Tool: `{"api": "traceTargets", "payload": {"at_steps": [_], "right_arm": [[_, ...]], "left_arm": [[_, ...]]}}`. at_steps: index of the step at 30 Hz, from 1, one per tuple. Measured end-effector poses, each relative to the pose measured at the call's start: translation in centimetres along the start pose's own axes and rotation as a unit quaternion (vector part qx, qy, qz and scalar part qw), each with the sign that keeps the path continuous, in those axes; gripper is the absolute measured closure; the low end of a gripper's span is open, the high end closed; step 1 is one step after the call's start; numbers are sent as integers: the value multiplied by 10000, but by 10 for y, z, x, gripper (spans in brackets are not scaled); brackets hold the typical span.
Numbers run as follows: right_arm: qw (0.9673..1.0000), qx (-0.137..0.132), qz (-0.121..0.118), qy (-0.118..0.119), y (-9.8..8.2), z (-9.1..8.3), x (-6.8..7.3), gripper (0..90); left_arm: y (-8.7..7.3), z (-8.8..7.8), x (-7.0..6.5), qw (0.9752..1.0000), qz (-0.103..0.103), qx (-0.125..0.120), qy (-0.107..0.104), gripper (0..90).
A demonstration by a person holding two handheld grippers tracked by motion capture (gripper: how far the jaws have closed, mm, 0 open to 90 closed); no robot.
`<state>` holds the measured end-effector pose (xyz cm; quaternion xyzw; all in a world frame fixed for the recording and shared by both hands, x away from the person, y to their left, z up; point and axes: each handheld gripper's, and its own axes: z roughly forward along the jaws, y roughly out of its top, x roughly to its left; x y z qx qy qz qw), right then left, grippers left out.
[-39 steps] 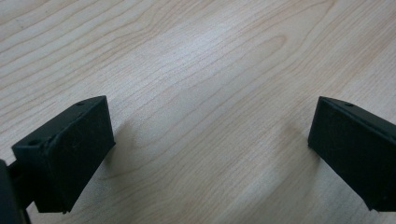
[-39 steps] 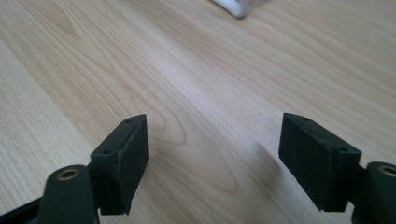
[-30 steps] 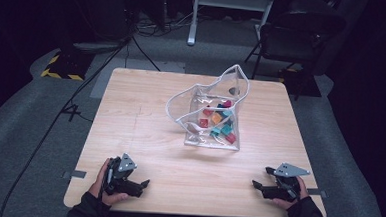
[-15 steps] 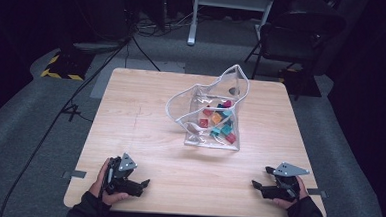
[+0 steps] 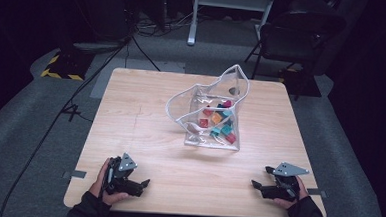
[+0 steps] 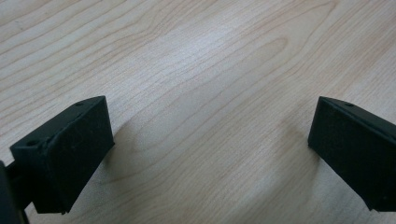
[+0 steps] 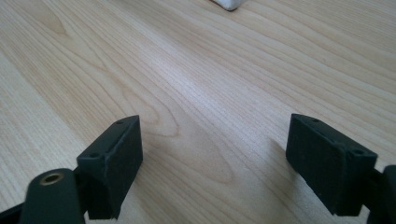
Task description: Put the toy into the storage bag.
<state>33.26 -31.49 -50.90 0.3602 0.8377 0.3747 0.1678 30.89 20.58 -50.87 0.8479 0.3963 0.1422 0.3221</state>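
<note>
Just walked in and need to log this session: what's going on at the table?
A person sits at a wooden table with a two-jaw gripper in each hand. The left gripper and right gripper both rest near the table's near edge, jaws open and holding nothing. In the middle of the table stands a clear plastic bag, open at the top, with small coloured blocks inside. Neither gripper touches it.

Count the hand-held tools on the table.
2. The left black two-jaw tool rests at the wooden table's near-left edge; the right black two-jaw tool at its near-right edge. Both open, empty.
</note>
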Motion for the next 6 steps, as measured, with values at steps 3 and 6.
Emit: {"api": "traceTargets", "payload": {"at_steps": [3,6], "right_arm": [[10000,25,10,-20,1,1,0,161],[10000,27,-3,-25,1,2,0,155]], "left_arm": [[0,0,0,10000,1,1,-1,2],[0,0,0,10000,-10,1,-8,2]]}}
